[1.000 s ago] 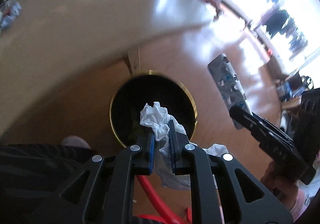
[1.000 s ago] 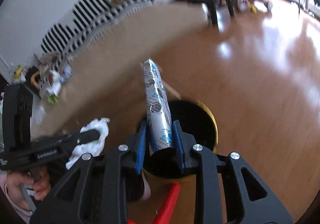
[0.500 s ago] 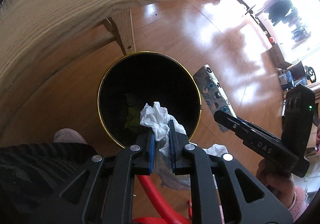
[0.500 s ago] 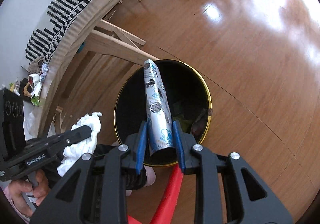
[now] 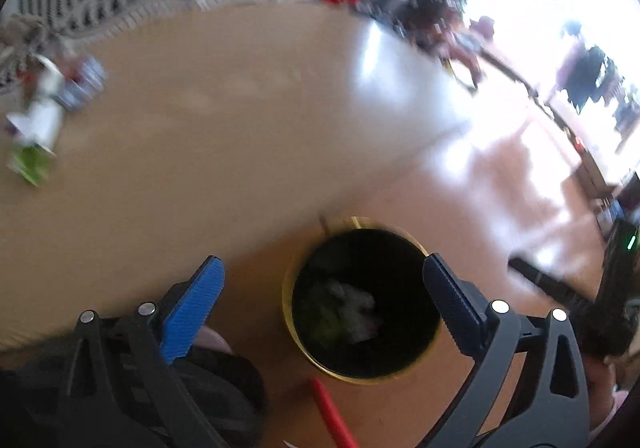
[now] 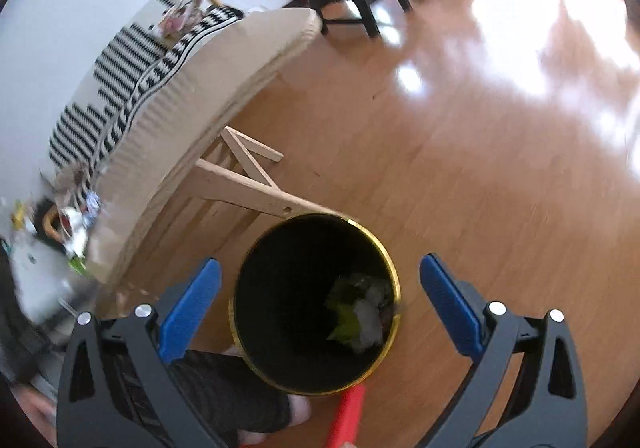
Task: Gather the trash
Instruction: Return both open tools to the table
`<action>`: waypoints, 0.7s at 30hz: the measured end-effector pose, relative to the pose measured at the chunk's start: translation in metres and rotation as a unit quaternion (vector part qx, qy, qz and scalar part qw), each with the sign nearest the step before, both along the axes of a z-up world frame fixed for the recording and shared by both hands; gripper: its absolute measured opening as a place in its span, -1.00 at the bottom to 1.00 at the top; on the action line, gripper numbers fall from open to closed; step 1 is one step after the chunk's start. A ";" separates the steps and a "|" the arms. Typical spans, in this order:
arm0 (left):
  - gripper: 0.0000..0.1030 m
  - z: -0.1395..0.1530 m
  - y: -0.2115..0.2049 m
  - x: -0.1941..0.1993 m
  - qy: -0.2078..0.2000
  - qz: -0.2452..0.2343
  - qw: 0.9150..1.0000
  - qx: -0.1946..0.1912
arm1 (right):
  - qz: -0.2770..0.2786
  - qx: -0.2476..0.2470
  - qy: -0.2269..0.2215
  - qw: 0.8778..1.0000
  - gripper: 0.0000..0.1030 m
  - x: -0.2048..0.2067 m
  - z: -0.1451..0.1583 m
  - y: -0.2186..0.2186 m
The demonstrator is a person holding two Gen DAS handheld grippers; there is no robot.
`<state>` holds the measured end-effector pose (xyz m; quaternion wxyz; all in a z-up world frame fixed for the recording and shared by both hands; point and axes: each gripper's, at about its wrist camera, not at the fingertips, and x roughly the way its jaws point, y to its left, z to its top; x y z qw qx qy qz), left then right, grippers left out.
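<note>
Trash [image 6: 362,322] sits in bin [image 6: 394,276]; light, crumply, we'd pinch anywhere; left tool [image 5: 322,306], right tool [image 6: 320,298] both wide, empty.

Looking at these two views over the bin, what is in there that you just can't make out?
- Bin contents, both views: pale and green scraps in dark shadow; no single item is identifiable.
- Litter on the table, left view: smeared by motion blur.
- Red bar, both views: cut off by the bottom edge.
- Right gripper in the left view: blurred, mostly beyond the right edge.
- Room past the window, left view: washed out by glare.
</note>
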<state>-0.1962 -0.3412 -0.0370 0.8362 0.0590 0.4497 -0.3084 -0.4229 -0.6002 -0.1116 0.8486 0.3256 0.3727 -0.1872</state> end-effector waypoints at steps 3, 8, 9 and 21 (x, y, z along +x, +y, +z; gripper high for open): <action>0.88 0.036 0.044 0.020 -0.036 0.052 0.998 -0.017 | 0.017 -0.024 0.013 0.999 0.87 0.021 0.001 0.009; 0.88 0.060 0.157 0.057 -0.078 0.186 0.979 -0.005 | 0.068 -0.067 0.005 0.995 0.87 0.076 0.024 0.040; 0.88 0.060 0.184 0.065 -0.083 0.222 0.972 0.005 | 0.080 -0.078 0.003 0.994 0.87 0.088 0.030 0.050; 0.88 0.018 0.296 0.161 -0.049 0.292 0.951 0.084 | 0.284 -0.119 -0.071 0.949 0.87 0.290 0.118 0.232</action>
